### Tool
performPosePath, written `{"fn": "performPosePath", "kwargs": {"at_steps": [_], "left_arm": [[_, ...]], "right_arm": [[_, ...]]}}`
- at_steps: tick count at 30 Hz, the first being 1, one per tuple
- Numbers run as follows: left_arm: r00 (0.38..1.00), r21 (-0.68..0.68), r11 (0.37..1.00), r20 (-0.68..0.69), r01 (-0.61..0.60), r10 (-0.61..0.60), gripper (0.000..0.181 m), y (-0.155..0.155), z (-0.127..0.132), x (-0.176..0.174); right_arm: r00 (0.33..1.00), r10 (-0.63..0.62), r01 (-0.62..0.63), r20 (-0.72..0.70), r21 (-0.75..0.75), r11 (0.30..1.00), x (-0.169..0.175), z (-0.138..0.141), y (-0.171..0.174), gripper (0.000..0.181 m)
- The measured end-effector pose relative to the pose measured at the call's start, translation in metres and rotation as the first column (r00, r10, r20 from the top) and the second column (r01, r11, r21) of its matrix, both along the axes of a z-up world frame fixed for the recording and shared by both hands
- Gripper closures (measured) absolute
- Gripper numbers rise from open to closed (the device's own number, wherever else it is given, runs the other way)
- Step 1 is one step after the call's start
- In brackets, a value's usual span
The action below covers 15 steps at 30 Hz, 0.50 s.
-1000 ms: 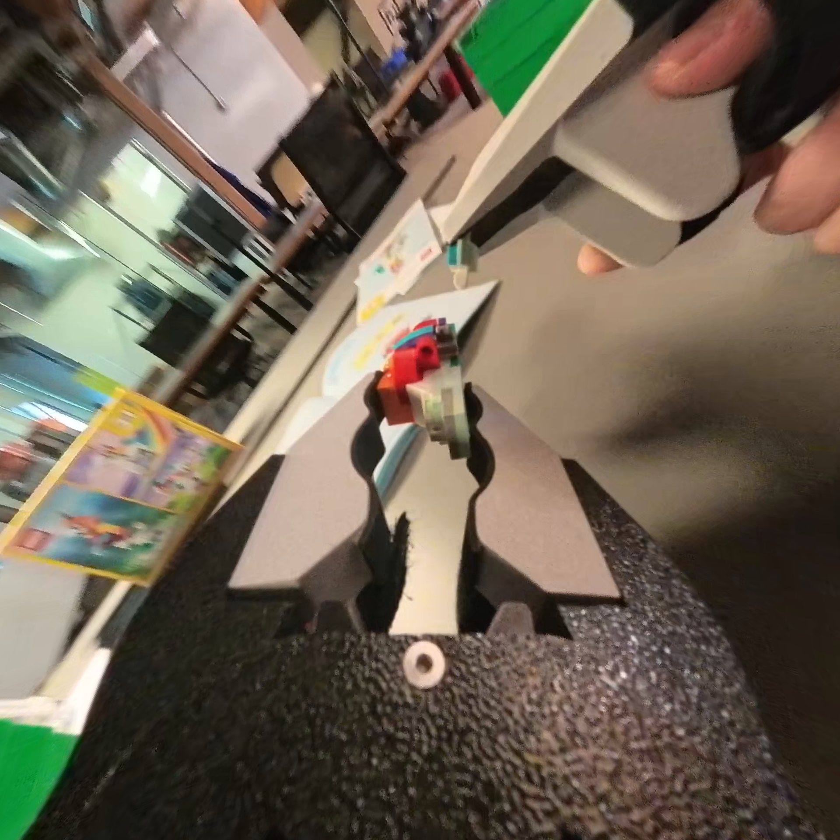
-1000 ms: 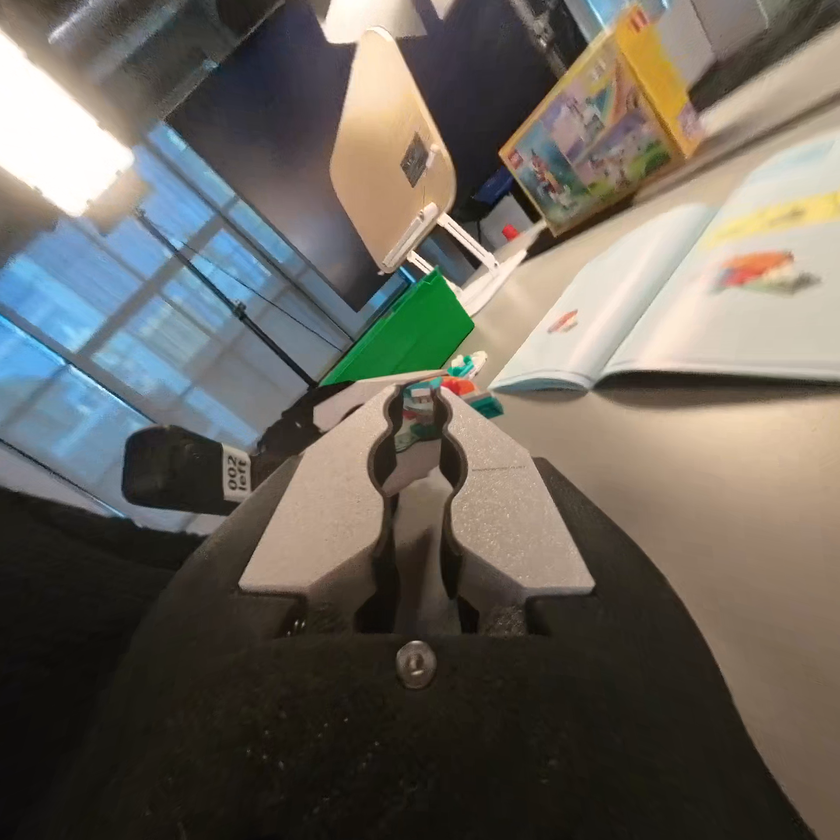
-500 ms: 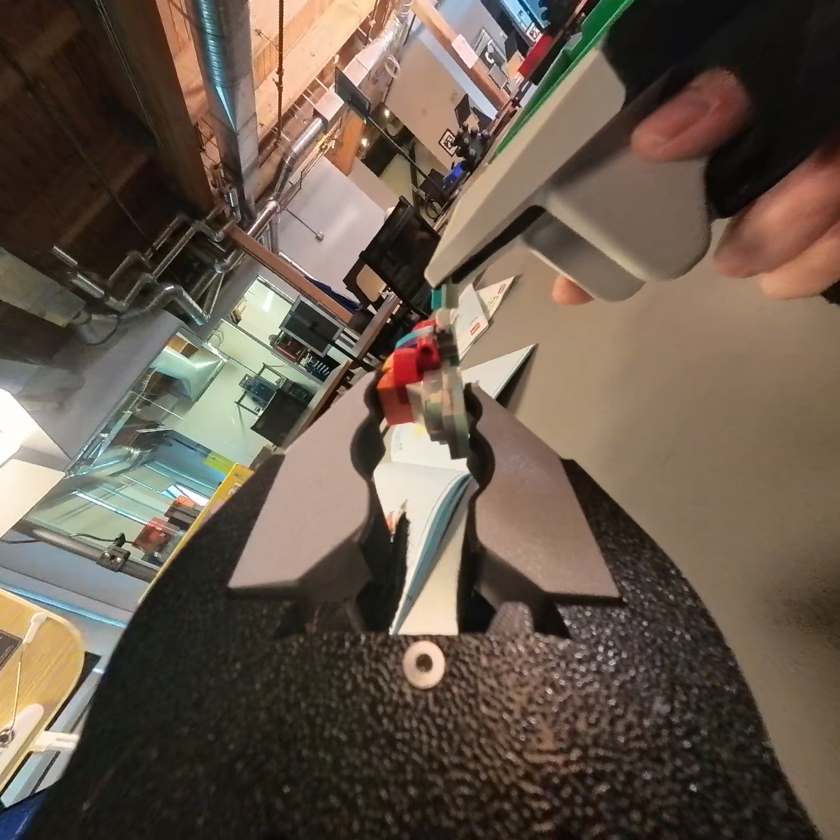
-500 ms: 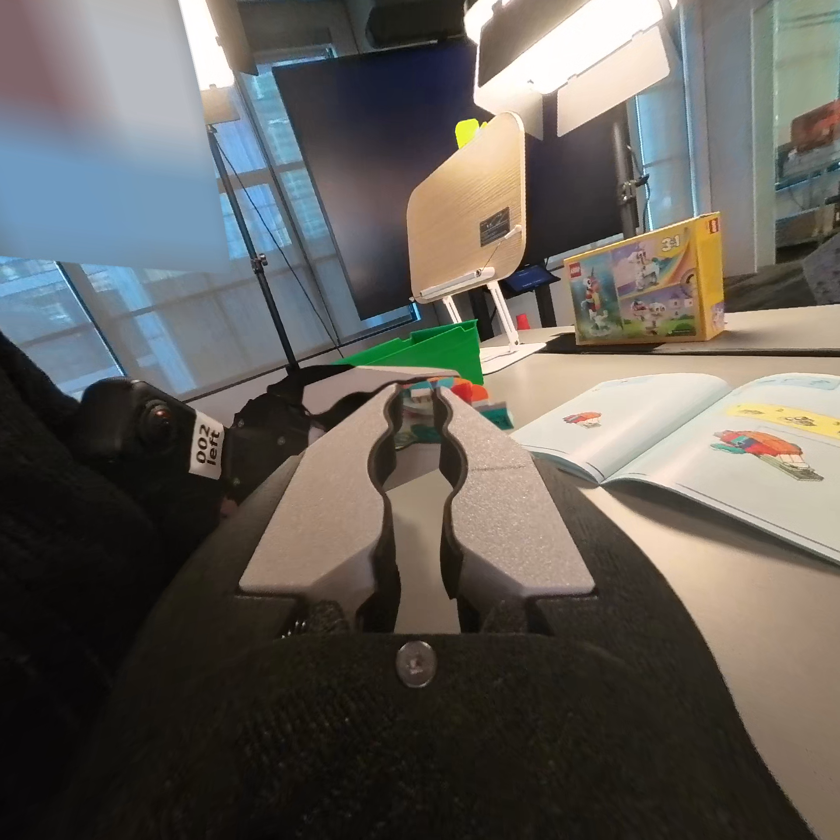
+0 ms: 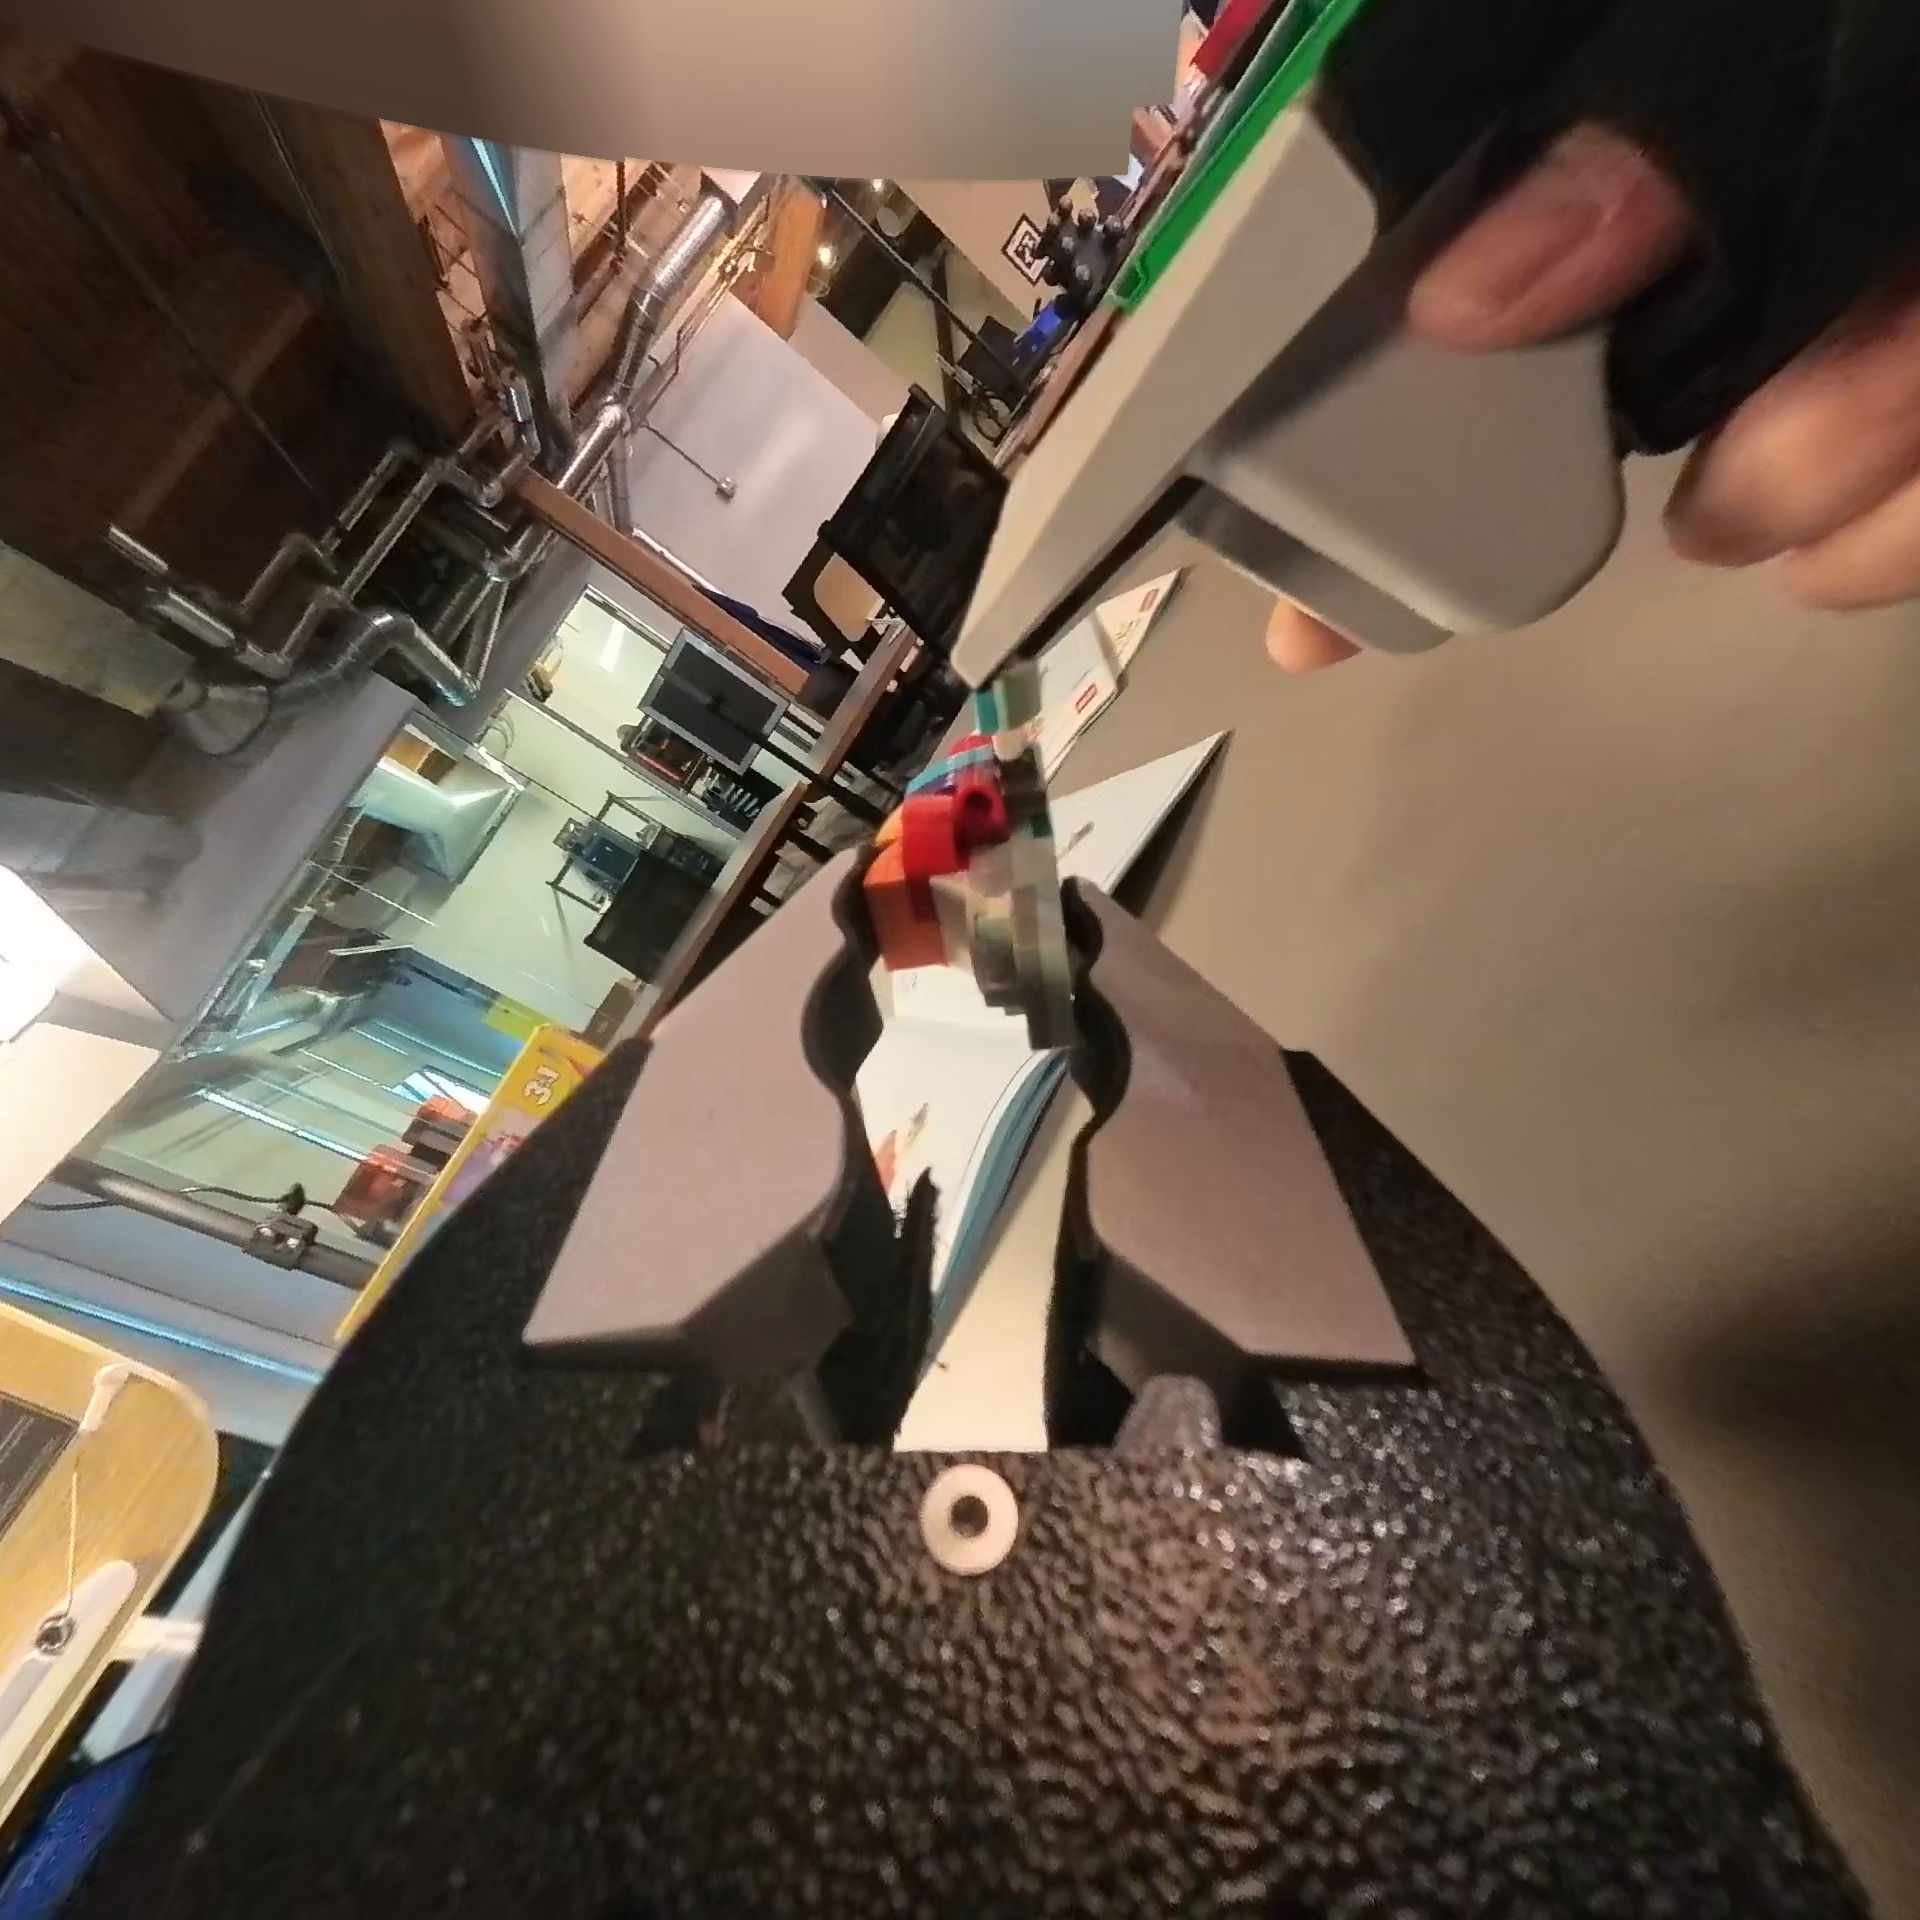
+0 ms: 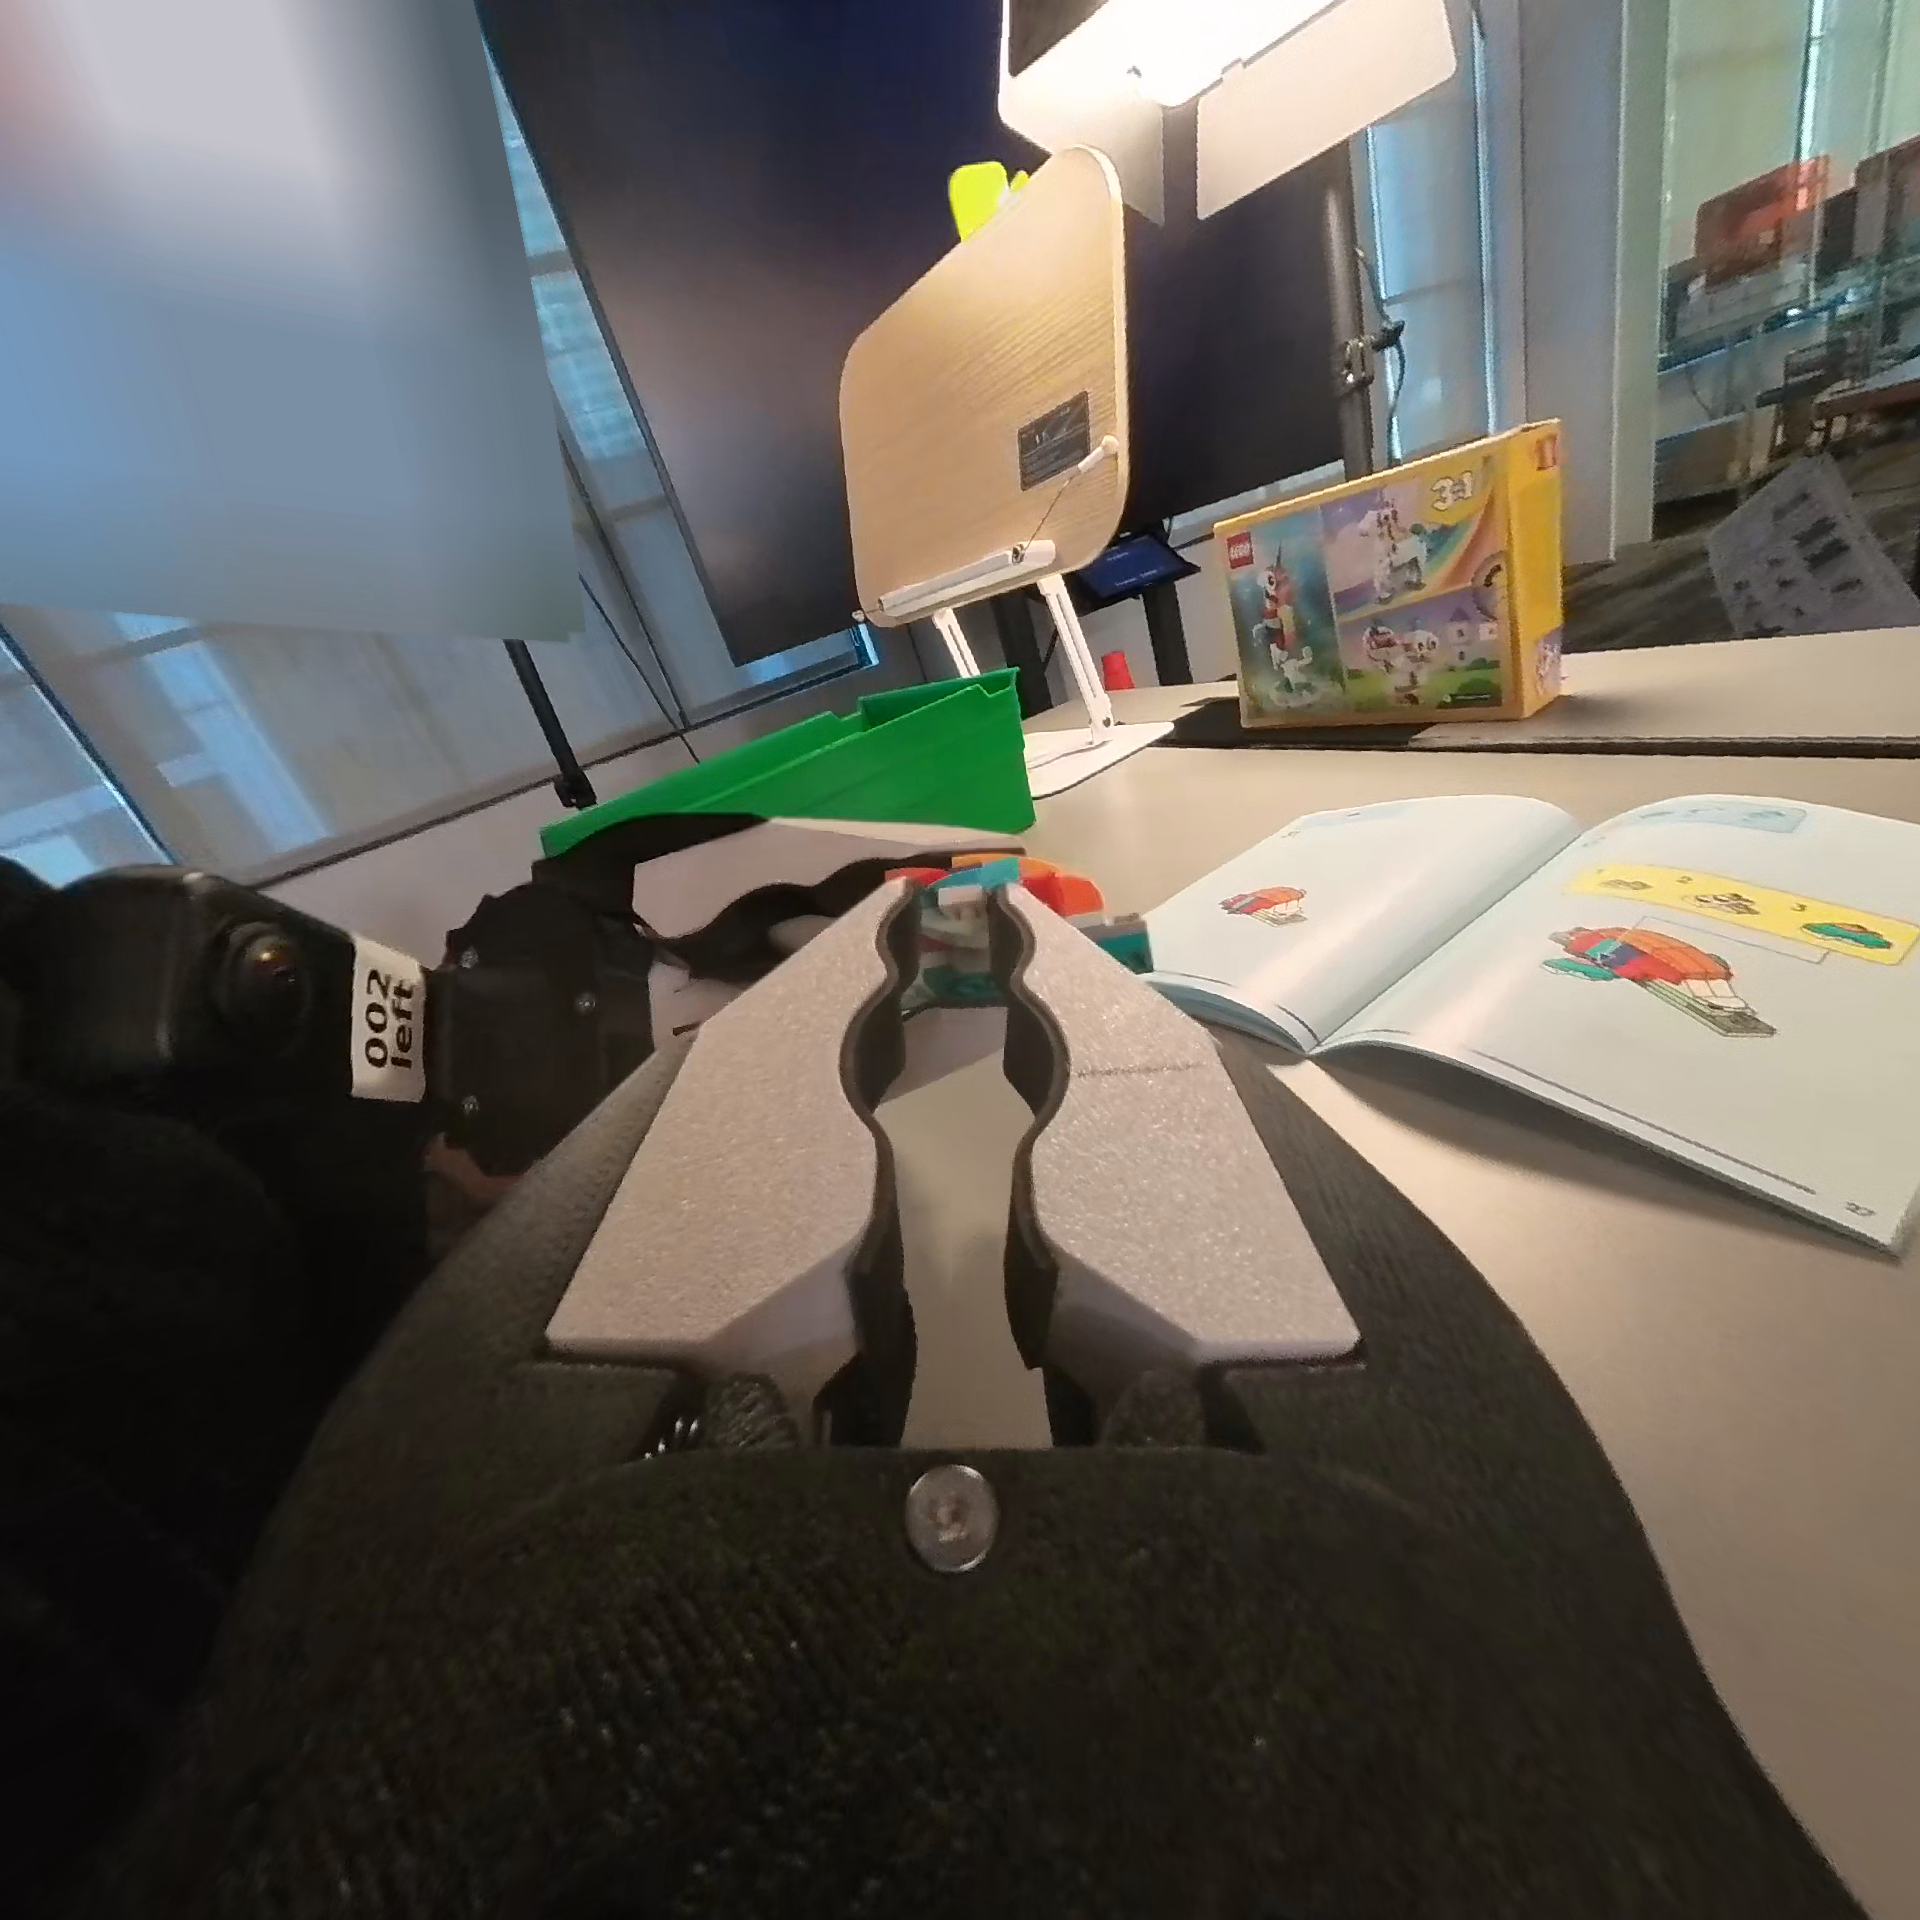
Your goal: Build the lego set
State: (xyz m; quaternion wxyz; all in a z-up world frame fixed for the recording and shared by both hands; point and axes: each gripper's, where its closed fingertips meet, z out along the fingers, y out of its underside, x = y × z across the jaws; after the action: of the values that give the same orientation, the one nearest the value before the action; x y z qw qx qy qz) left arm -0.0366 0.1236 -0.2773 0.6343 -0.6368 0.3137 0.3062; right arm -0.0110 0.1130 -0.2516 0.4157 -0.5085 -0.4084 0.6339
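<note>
My left gripper (image 5: 966, 894) is shut on a small lego build (image 5: 935, 862) of red, orange, teal and grey pieces and holds it above the grey table (image 5: 1558, 935). My right gripper (image 6: 956, 902) is shut on a small white and teal piece (image 6: 961, 891). In the left wrist view its grey fingers (image 5: 1143, 436) come in from the upper right, held by a hand (image 5: 1538, 249). The small piece (image 5: 1008, 712) sits right at the far top of the build. The orange part of the build (image 6: 1060, 894) shows just past my right fingertips.
An open instruction booklet (image 6: 1558, 987) lies on the table to the right. A yellow lego box (image 6: 1382, 592) stands at the back. A green bin (image 6: 831, 769) and a wooden book stand (image 6: 987, 395) are behind the build. The left gripper's black body (image 6: 499, 997) is at the left. Both grippers' tips are close together, under 4 cm apart.
Both views have swung and tilted. The right gripper has brought its small piece from apart down to the top of the build held by the left gripper. Both stay shut.
</note>
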Motion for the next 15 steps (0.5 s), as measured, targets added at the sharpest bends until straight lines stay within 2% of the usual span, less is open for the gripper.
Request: {"fn": "performPosePath", "kwargs": {"at_steps": [7,10,11,12,14,15], "left_arm": [[1.000,-0.011,1.000,0.024,-0.016,0.016,0.150,0.002,-0.002,-0.006],[0.997,0.027,0.999,0.063,-0.039,0.038,0.149,0.000,0.008,-0.012],[0.997,0.089,0.996,0.078,0.013,-0.020,0.150,-0.003,0.022,-0.003],[0.998,0.137,0.989,0.040,0.052,-0.058,0.150,-0.007,0.035,0.011],[0.997,0.165,0.984,-0.053,0.065,-0.057,0.150,-0.009,0.035,0.024],[0.998,0.156,0.986,-0.022,0.054,-0.051,0.150,-0.009,0.033,0.020]], "right_arm": [[0.999,-0.020,0.020,0.045,0.010,1.000,-0.005,-0.005,0.001,0.170],[0.998,0.019,-0.019,0.063,-0.003,1.000,-0.006,-0.007,-0.002,0.171],[0.993,0.027,-0.027,0.113,-0.005,1.000,-0.009,-0.014,-0.004,0.181],[0.991,0.007,-0.007,0.131,0.005,1.000,-0.011,-0.016,-0.002,0.181],[0.998,-0.035,0.036,0.052,-0.027,0.999,-0.004,-0.007,0.007,0.181],[0.999,-0.022,0.024,0.037,-0.054,0.998,-0.002,-0.006,0.008,0.181]]}}
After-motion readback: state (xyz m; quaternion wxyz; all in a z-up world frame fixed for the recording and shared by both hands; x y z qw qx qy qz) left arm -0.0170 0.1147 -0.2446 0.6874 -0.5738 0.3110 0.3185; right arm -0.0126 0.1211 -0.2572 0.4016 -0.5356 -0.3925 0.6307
